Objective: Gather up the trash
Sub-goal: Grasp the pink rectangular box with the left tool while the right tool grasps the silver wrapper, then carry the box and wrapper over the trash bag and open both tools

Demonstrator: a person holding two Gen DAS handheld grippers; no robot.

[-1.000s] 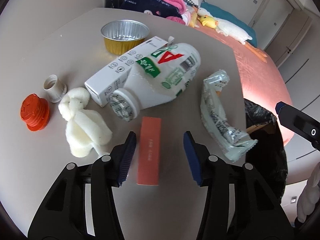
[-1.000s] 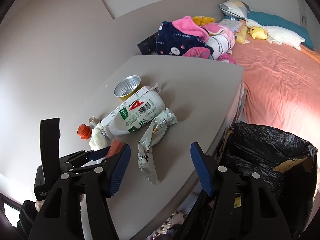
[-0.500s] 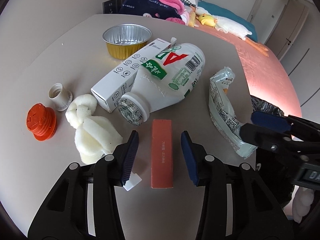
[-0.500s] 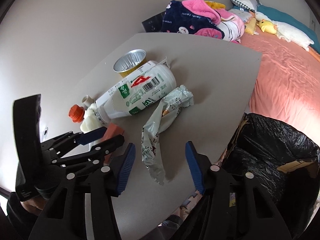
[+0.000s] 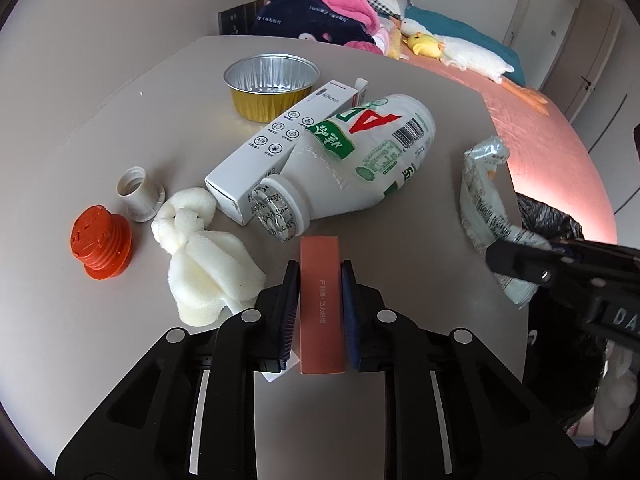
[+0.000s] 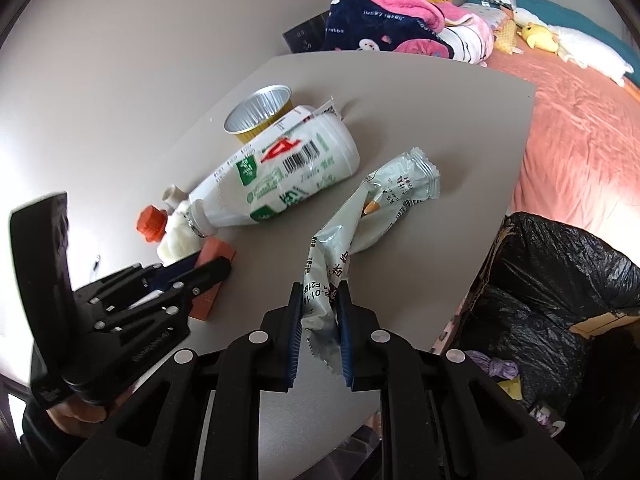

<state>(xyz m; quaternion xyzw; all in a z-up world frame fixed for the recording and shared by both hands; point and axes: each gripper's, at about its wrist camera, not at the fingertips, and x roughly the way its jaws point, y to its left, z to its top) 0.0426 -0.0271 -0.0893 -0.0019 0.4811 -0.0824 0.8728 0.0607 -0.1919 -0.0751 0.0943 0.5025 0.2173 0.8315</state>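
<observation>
My left gripper (image 5: 320, 276) is shut on a small orange box (image 5: 321, 292) that lies on the grey table (image 5: 120, 128); the box also shows in the right wrist view (image 6: 214, 254). My right gripper (image 6: 320, 298) is shut on the near end of a pale green snack wrapper (image 6: 384, 196), which also shows in the left wrist view (image 5: 484, 196). A white milk bottle (image 5: 360, 160), a white carton (image 5: 280, 140), a foil cup (image 5: 272, 80), white foam (image 5: 204, 264), an orange cap (image 5: 100, 244) and a white cap (image 5: 138, 192) lie on the table.
A bin lined with a black bag (image 6: 560, 300) stands off the table's right edge. A bed with a pink sheet (image 6: 580, 120), piled clothes (image 6: 400, 20) and plush toys lies behind. The wall runs along the table's left side.
Both grippers moved forward and closed: the left onto the orange box, the right onto the snack wrapper's near end.
</observation>
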